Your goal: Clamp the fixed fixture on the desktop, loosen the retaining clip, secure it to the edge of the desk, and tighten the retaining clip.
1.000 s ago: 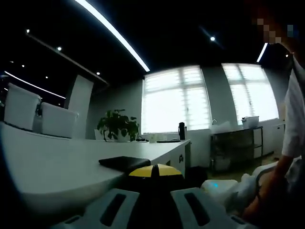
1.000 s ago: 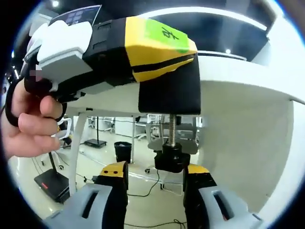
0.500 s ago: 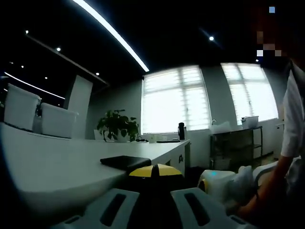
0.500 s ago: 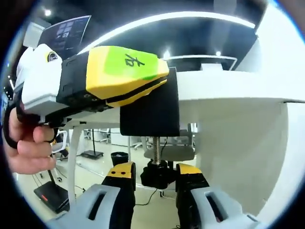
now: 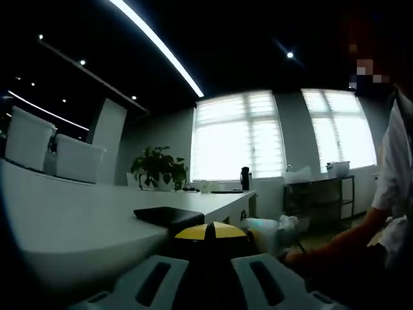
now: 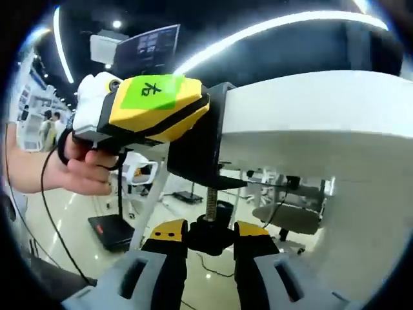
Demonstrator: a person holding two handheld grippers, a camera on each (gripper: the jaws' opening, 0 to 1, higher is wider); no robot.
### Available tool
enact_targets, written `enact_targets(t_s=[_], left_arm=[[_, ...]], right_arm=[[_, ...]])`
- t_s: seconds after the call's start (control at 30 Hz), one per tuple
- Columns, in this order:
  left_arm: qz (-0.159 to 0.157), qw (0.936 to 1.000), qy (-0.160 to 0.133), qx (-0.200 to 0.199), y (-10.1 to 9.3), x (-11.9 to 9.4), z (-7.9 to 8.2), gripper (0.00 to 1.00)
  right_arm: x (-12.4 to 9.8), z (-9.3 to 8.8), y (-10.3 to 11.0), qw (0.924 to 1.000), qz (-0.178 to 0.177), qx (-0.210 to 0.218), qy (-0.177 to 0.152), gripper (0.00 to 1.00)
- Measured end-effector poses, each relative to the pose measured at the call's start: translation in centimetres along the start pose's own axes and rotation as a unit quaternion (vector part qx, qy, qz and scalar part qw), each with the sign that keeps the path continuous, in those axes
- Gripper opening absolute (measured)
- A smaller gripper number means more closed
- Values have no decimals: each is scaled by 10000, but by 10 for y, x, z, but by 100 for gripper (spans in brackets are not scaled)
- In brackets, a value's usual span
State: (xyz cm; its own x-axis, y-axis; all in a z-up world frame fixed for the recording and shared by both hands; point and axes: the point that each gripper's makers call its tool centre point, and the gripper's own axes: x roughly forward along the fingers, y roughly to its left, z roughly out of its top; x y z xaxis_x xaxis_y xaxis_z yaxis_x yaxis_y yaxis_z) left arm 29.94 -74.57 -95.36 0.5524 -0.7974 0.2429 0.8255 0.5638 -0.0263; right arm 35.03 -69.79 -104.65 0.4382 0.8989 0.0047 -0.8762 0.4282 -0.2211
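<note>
The black clamp fixture (image 6: 199, 150) sits hooked over the white desk's edge (image 6: 303, 132). My left gripper (image 6: 187, 113), yellow with a green label, is shut on the clamp's upper body, with a person's hand behind it. In the left gripper view its yellow tips (image 5: 210, 231) meet over the dark clamp at the desk edge. Below the clamp a threaded screw (image 6: 210, 203) runs down to a black knob (image 6: 210, 235). My right gripper (image 6: 210, 237) is shut on that knob from below. The right gripper's white housing (image 5: 266, 234) shows under the desk edge.
A flat black object (image 5: 169, 215) lies on the white desk (image 5: 71, 226), with white boxes (image 5: 51, 155) and a potted plant (image 5: 158, 171) farther back. A person's arm (image 5: 348, 248) is at the right. Under the desk are chairs (image 6: 284, 216) and a table leg (image 6: 147, 206).
The right gripper has swung left beneath the desk edge, still shut on the knob. The left gripper and the clamp stay put on the desk edge.
</note>
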Motion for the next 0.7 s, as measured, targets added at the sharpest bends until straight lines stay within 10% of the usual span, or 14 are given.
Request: enact_targets(t_s=[0.2, 0.43, 0.53, 0.6, 0.7], left_arm=[[-17, 10000, 39, 2, 0, 0, 0, 2], [-29, 9998, -62, -169, 1, -1, 2, 2], [14, 10000, -23, -48, 0, 0, 1, 2], [33, 10000, 11, -10, 0, 0, 1, 2], [153, 9994, 225, 209, 2, 1, 4, 2]], right_arm=[[1, -2, 2, 9992, 246, -235, 210, 27], [-2, -36, 15, 9933, -1099, 282, 229, 41], [-13, -44, 21, 9780, -1872, 911, 137, 43], [-38, -58, 10, 9240, -3324, 1891, -51, 46], [-33, -46, 37, 9222, -3414, 1807, -173, 44]])
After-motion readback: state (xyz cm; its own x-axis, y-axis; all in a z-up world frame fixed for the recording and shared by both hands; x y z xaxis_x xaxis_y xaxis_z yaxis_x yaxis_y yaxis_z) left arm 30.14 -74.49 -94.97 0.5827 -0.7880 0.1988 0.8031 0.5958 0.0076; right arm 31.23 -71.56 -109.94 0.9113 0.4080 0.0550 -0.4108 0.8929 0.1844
